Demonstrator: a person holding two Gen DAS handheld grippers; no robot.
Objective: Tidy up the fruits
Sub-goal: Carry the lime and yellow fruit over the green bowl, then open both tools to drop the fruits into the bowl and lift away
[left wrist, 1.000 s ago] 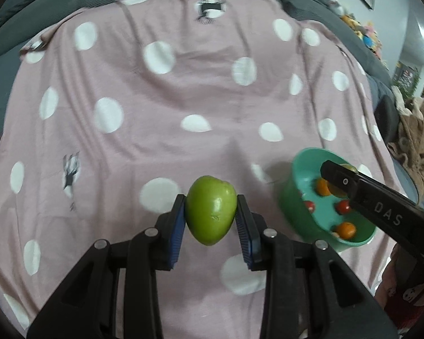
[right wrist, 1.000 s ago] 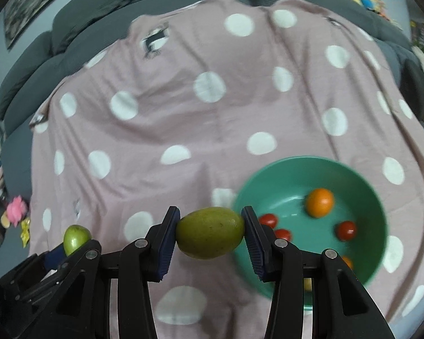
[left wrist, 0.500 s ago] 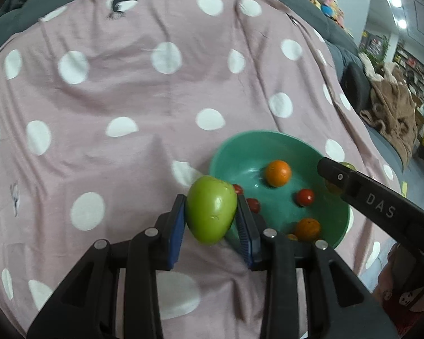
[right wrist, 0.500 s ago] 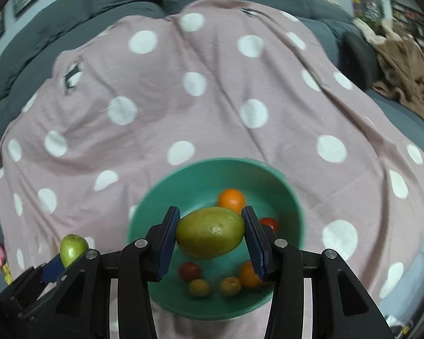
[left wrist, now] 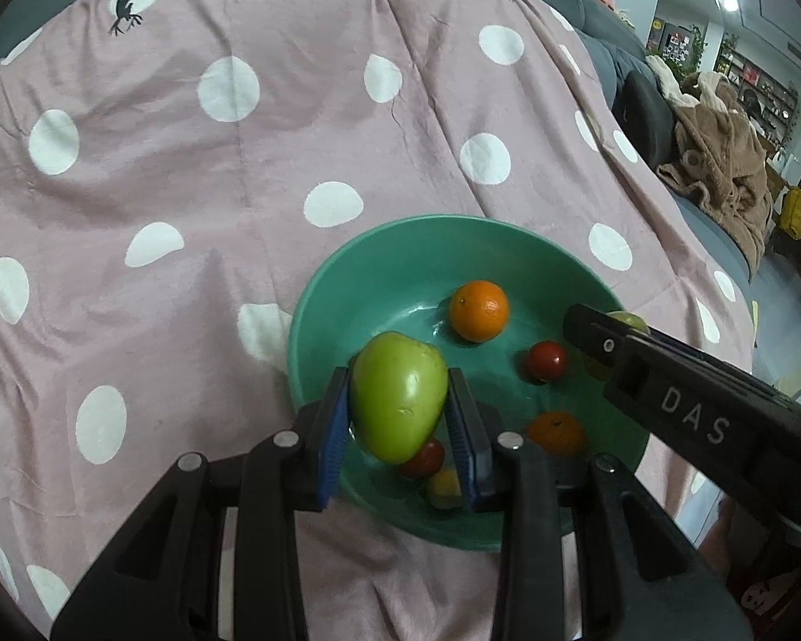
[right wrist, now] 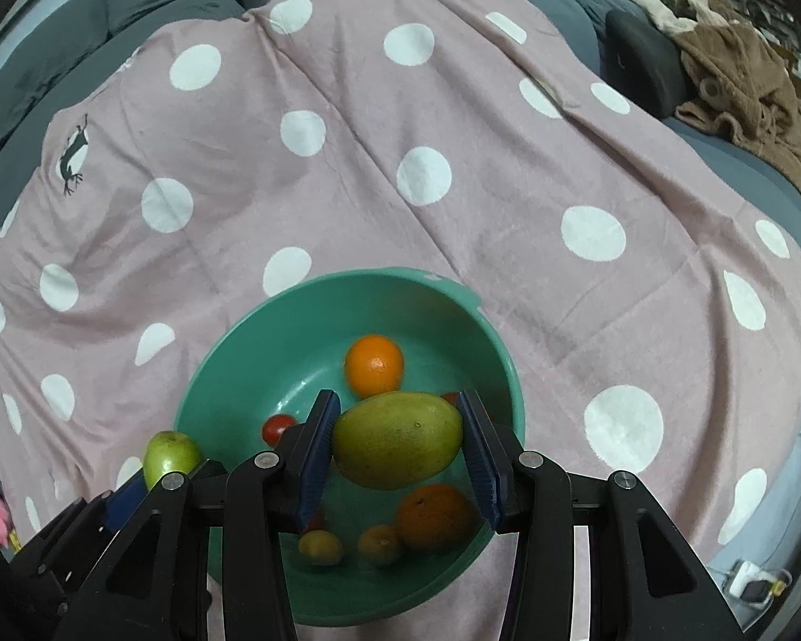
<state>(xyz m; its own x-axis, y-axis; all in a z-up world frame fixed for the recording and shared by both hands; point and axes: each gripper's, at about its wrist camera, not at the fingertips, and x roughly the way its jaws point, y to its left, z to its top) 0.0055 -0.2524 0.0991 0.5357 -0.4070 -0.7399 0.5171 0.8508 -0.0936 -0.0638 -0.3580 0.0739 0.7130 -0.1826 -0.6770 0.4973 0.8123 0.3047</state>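
My left gripper (left wrist: pixel 399 411) is shut on a green apple (left wrist: pixel 398 402) and holds it above the near left part of a teal bowl (left wrist: pixel 347 267). My right gripper (right wrist: pixel 398 440) is shut on a yellow-green mango (right wrist: pixel 398 440) above the same bowl (right wrist: pixel 293 304). The bowl holds an orange (left wrist: pixel 478 310), a second orange (right wrist: pixel 435 515), red cherry tomatoes (left wrist: pixel 546 361) and small yellow fruits (right wrist: pixel 320 546). The right gripper's arm (left wrist: pixel 689 416) crosses the bowl's right side in the left wrist view. The apple shows at the lower left of the right wrist view (right wrist: pixel 171 456).
The bowl sits on a pink blanket with white dots (left wrist: pixel 229 171) spread over a grey sofa (right wrist: pixel 176 0). A dark cushion (right wrist: pixel 646 69) and a brown plush heap (right wrist: pixel 747 91) lie at the far right.
Both grippers have moved right and forward over the bowl with their fruit still held. The bowl now lies directly under both.
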